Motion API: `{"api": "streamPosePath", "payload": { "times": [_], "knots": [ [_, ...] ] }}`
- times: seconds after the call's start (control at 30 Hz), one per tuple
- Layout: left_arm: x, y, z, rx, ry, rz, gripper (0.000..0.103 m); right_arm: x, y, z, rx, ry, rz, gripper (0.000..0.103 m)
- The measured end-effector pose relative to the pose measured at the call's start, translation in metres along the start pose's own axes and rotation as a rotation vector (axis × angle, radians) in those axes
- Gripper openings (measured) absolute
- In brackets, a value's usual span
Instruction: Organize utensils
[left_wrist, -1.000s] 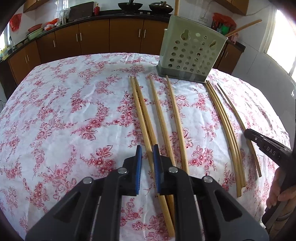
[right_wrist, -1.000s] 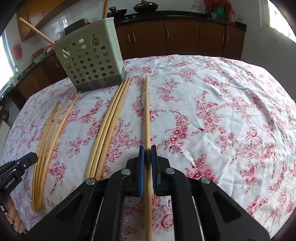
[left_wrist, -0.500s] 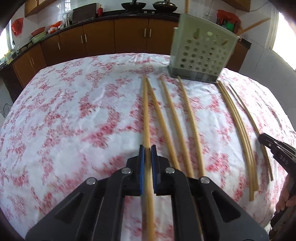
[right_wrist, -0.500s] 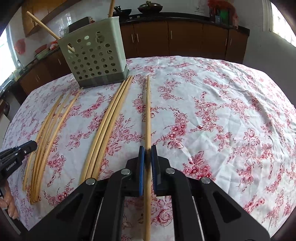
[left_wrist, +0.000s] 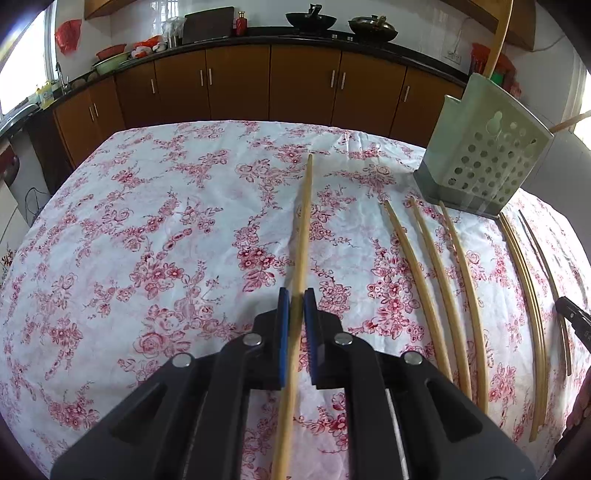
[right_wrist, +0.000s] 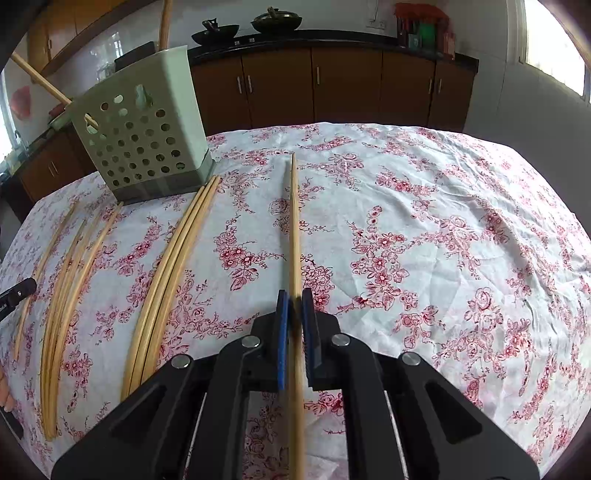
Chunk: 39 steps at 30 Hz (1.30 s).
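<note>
My left gripper (left_wrist: 296, 295) is shut on a long bamboo chopstick (left_wrist: 303, 229), held above the floral tablecloth and pointing away. My right gripper (right_wrist: 294, 297) is shut on another bamboo chopstick (right_wrist: 294, 221), also lifted and pointing away. A pale green perforated utensil holder (left_wrist: 484, 162) stands at the back right in the left wrist view and at the back left in the right wrist view (right_wrist: 144, 129), with chopsticks sticking out of it. Three chopsticks (left_wrist: 439, 280) lie right of my left gripper. A bundle of three (right_wrist: 173, 273) lies left of my right gripper.
The table is covered by a white cloth with red flowers (left_wrist: 147, 258). More chopsticks (left_wrist: 532, 302) lie near the right edge in the left wrist view and at the far left in the right wrist view (right_wrist: 62, 295). Brown kitchen cabinets (right_wrist: 332, 88) stand behind the table.
My left gripper closed on a chopstick, lifted it and swung left, away from the others. My right gripper lifted its chopstick off the cloth.
</note>
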<state>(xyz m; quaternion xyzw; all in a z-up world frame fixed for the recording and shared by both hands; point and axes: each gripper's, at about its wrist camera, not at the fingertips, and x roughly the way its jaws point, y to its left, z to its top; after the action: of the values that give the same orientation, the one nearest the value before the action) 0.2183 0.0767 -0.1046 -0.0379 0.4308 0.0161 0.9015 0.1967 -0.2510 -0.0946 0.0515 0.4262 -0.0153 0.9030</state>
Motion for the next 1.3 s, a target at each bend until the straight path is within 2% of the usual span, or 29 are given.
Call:
{"api": "streamPosePath", "payload": {
  "times": [0.27,1.3],
  "knots": [
    [-0.0012,0.0027,-0.0018,-0.019,-0.001,-0.024,0.012,0.0014,-0.0001,-0.0005,0.002,-0.003,0.002,0.009],
    [-0.0008,0.0006,-0.0010,-0.012,-0.002,-0.016,0.012,0.0020,-0.0005,-0.0013,0.007,-0.016,0.002,0.009]
  ]
}}
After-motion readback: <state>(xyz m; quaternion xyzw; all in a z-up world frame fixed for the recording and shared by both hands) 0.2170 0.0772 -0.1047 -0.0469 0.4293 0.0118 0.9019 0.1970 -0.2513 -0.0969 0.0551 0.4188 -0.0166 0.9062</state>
